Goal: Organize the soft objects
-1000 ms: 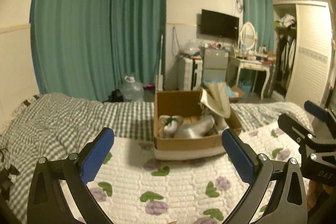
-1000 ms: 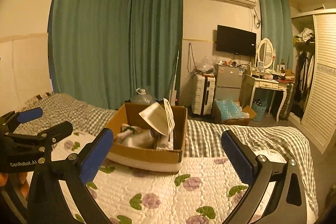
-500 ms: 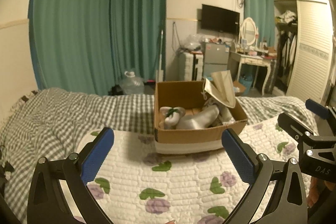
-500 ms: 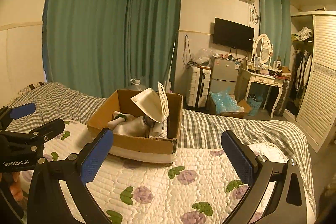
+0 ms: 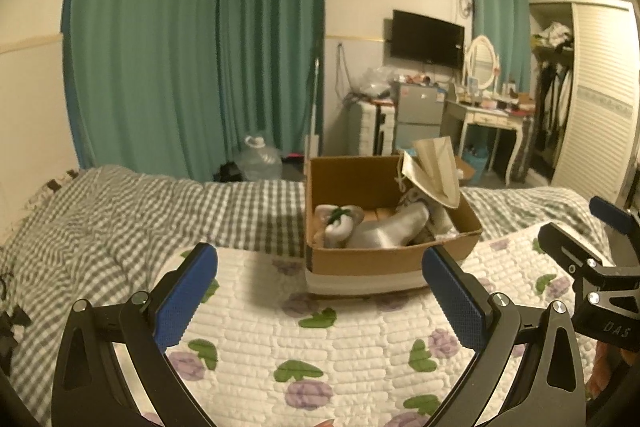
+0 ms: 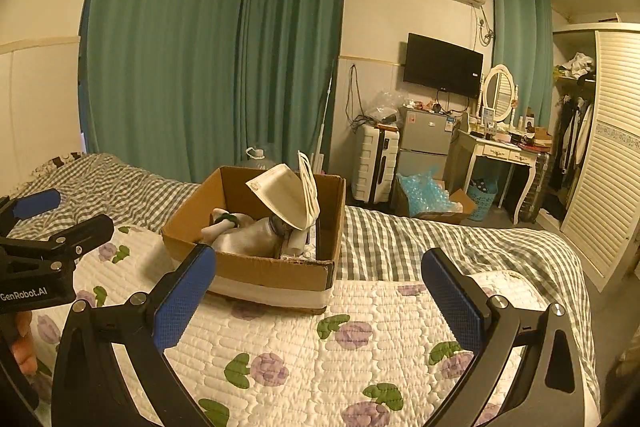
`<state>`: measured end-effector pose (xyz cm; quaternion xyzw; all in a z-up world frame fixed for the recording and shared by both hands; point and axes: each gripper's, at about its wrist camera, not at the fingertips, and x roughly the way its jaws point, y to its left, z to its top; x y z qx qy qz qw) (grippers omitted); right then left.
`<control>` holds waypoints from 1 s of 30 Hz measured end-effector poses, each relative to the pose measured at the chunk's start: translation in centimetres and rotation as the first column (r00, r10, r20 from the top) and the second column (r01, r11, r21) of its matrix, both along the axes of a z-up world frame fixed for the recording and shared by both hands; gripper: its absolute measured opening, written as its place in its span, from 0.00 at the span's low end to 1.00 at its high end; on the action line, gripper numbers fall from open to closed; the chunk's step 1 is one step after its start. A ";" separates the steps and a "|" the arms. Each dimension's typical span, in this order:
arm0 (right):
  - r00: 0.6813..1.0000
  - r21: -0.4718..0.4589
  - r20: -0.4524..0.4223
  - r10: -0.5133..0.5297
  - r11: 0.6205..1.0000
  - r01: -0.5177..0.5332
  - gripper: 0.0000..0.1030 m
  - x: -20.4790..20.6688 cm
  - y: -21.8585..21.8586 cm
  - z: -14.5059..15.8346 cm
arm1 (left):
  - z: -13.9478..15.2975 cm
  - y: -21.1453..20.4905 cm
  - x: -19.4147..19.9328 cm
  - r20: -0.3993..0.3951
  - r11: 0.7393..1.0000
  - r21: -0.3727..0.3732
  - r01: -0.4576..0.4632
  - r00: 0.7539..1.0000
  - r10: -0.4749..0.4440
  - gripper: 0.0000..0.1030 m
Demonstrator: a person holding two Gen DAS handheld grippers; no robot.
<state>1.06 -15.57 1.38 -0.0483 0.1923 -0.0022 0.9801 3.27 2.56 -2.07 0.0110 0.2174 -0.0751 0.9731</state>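
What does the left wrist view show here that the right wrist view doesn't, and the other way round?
Only the left wrist view: the right gripper at its right edge. Only the right wrist view: the left gripper at its left edge and the blue plastic wrap in a floor box. Both: the cardboard box on the flowered quilt, soft items and a cream paper bag inside, green curtains, the television. Both sets of jaws stand open and empty.

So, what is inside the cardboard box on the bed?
The cardboard box holds a grey-white plush toy, lying down with something green on it, and a cream paper bag leaning over the toy. The bag and the box walls hide anything beneath.
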 end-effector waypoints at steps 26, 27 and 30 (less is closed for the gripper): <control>1.000 0.002 -0.005 -0.003 1.000 0.003 1.00 0.1 0.1 -0.4 | -0.2 0.3 0.2 -0.009 1.000 0.003 -0.011 1.000 0.011 1.00; 1.000 0.002 -0.005 -0.003 1.000 0.003 1.00 0.1 0.1 -0.4 | -0.3 0.3 0.3 -0.016 1.000 -0.003 -0.007 1.000 0.007 1.00; 1.000 0.002 -0.006 -0.003 1.000 0.003 1.00 0.1 0.1 -0.4 | -0.3 0.3 0.3 -0.021 1.000 -0.010 -0.009 1.000 0.009 1.00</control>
